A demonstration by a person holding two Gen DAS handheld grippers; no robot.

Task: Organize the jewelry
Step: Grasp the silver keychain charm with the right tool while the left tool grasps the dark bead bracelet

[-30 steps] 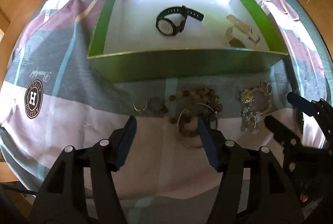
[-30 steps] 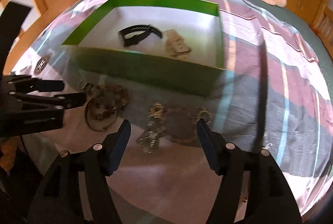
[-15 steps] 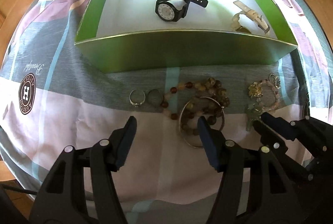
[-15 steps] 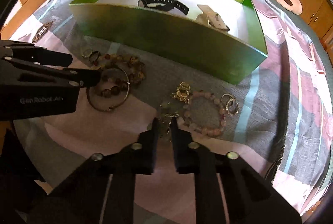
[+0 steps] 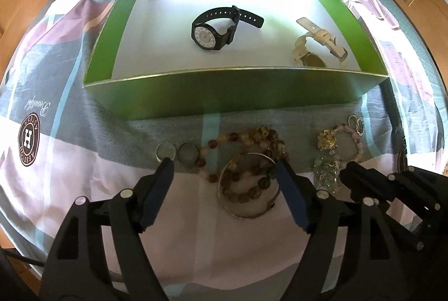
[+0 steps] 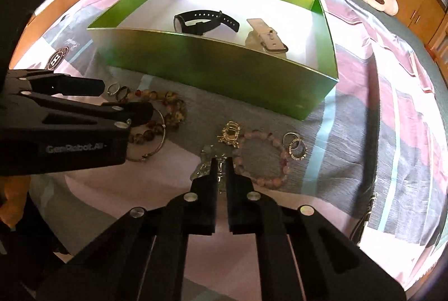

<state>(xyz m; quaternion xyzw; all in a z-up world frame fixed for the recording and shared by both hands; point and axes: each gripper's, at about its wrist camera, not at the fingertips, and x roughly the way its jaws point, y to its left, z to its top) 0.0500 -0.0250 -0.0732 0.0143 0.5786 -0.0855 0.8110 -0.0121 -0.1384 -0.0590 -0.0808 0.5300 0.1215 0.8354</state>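
A green box (image 5: pixel 235 99) sits on the bedspread (image 5: pixel 84 161), two watches inside. The left gripper (image 5: pixel 224 169), jaws just widened, straddles the bead bracelet (image 5: pixel 252 150). The right gripper (image 6: pixel 221 161) pinches a silvery pendant (image 6: pixel 205 158), its long axis pointing boxward.

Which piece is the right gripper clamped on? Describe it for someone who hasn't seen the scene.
Start at the green box on the bedspread; a row of jewelry lies in front of it. The right gripper is shut on the pale crystal piece, beside the pink bead bracelet and below the gold charm. It is the only clear, glassy cluster; its neighbours are beads or metal.
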